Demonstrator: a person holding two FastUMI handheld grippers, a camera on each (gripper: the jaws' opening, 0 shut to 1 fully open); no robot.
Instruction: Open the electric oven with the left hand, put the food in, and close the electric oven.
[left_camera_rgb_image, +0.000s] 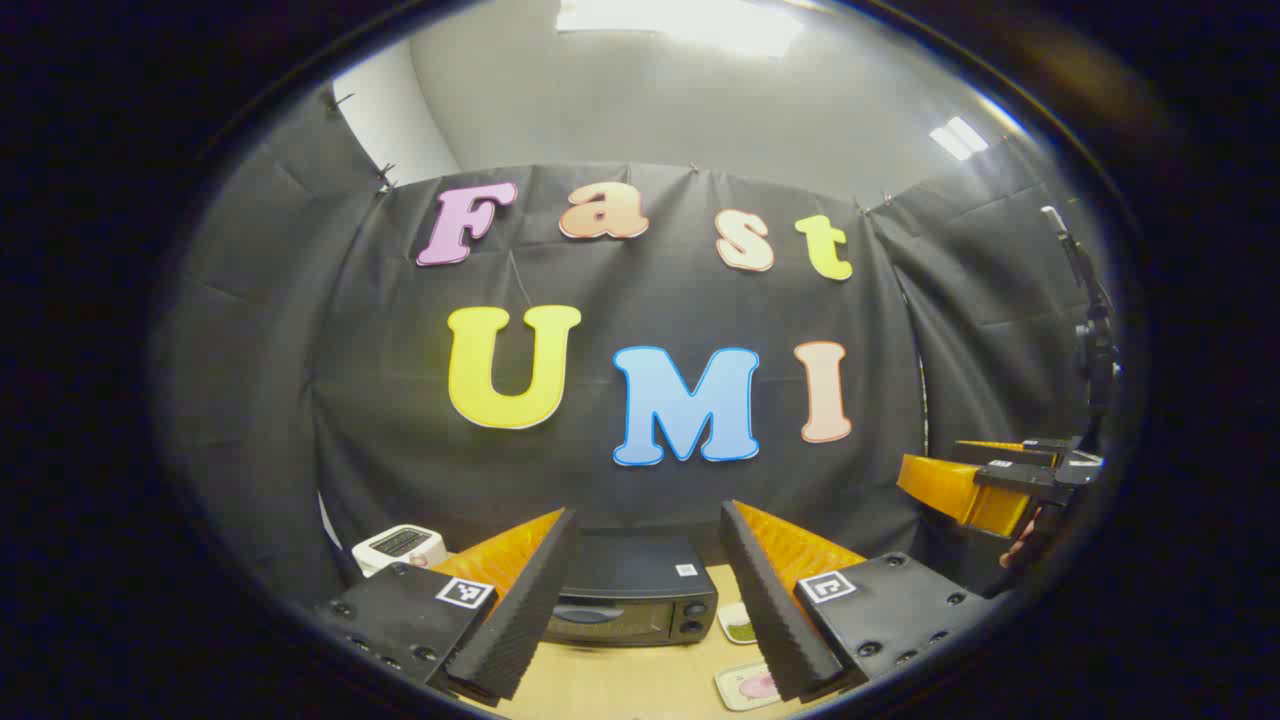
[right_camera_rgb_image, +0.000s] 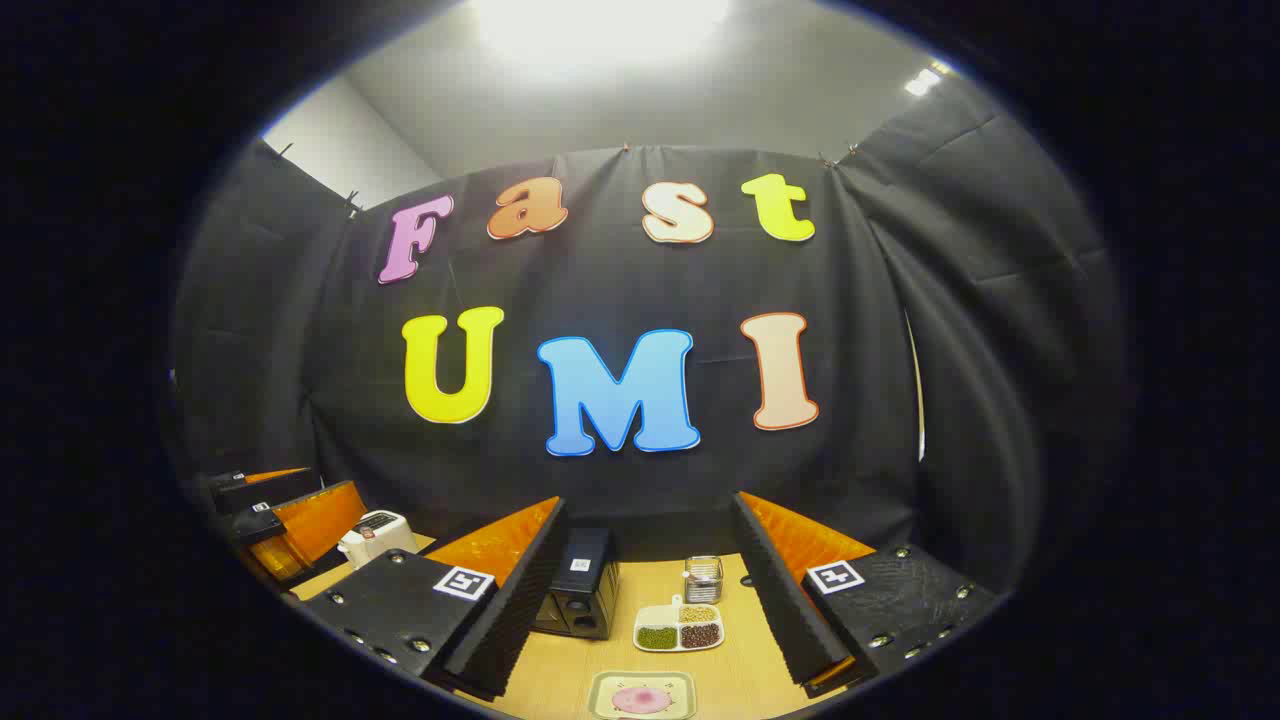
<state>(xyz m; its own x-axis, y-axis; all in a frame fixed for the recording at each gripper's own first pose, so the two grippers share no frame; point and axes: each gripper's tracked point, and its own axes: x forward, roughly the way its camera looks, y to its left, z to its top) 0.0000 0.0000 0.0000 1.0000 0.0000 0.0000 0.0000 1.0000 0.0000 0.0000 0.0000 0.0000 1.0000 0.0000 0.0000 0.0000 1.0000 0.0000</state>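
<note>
A black electric oven (left_camera_rgb_image: 630, 600) stands on the wooden table (left_camera_rgb_image: 620, 680) against the back wall, its door closed and two knobs on the right. My left gripper (left_camera_rgb_image: 648, 510) hovers in front of it, open and holding nothing. A small square tray with pink food (left_camera_rgb_image: 748, 686) lies to the oven's right. In the right gripper view the oven (right_camera_rgb_image: 580, 595) sits left of centre and the tray with pink food (right_camera_rgb_image: 642, 696) lies at the near edge. My right gripper (right_camera_rgb_image: 648, 500) is open and holds nothing, well above the table (right_camera_rgb_image: 740, 670).
A white appliance (left_camera_rgb_image: 400, 545) stands left of the oven. A divided dish of beans (right_camera_rgb_image: 678, 628) and a small glass holder (right_camera_rgb_image: 703, 578) sit right of the oven. The other gripper (left_camera_rgb_image: 985, 485) hangs at the far right. Black cloth walls enclose the table.
</note>
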